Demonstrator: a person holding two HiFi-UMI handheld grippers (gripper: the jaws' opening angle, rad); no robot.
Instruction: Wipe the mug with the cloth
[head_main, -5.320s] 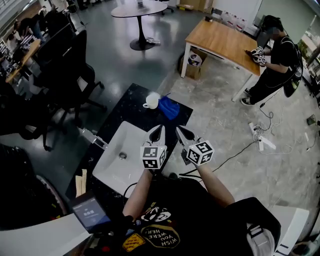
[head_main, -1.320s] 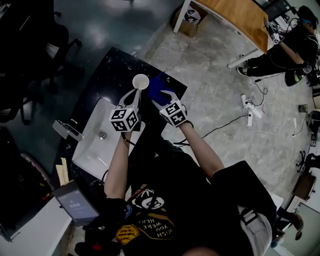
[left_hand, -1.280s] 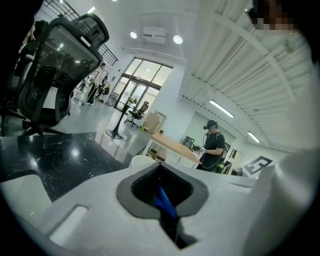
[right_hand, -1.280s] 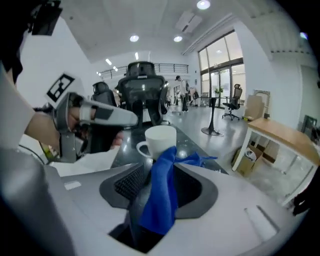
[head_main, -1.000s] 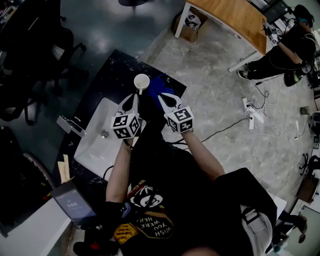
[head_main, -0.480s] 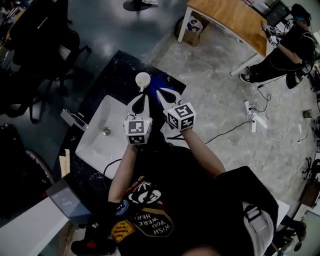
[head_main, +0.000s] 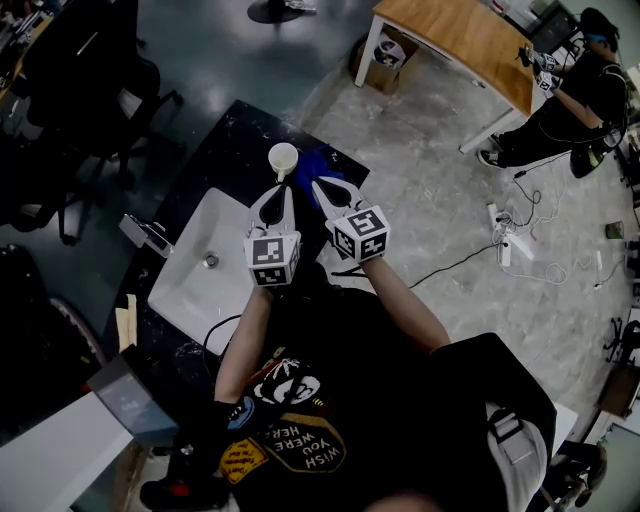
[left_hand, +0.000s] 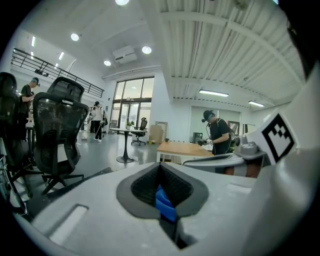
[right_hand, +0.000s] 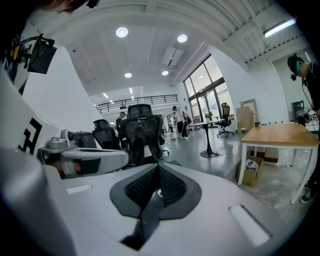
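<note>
A white mug (head_main: 283, 157) stands upright at the far end of the dark counter (head_main: 230, 140). The blue cloth (head_main: 316, 166) lies crumpled just to its right. My left gripper (head_main: 279, 190) hovers just short of the mug, jaws shut with nothing pinched. My right gripper (head_main: 321, 184) hangs beside it, just short of the cloth, also shut and empty. In the left gripper view the pads of the left gripper (left_hand: 160, 167) meet, and a sliver of the blue cloth (left_hand: 165, 202) shows through the gap below. The right gripper view shows the right gripper (right_hand: 158, 170) with pads together.
A white sink (head_main: 190, 285) with a faucet (head_main: 145, 235) is set in the counter at my left. Office chairs (head_main: 90, 60) stand beyond it. A wooden table (head_main: 460, 40) and a person (head_main: 575, 90) are at the far right. Cables lie on the floor (head_main: 505, 240).
Since the earliest frame both grippers have come forward from over the sink's near side to just short of the mug and cloth. Over the last half second they barely shift.
</note>
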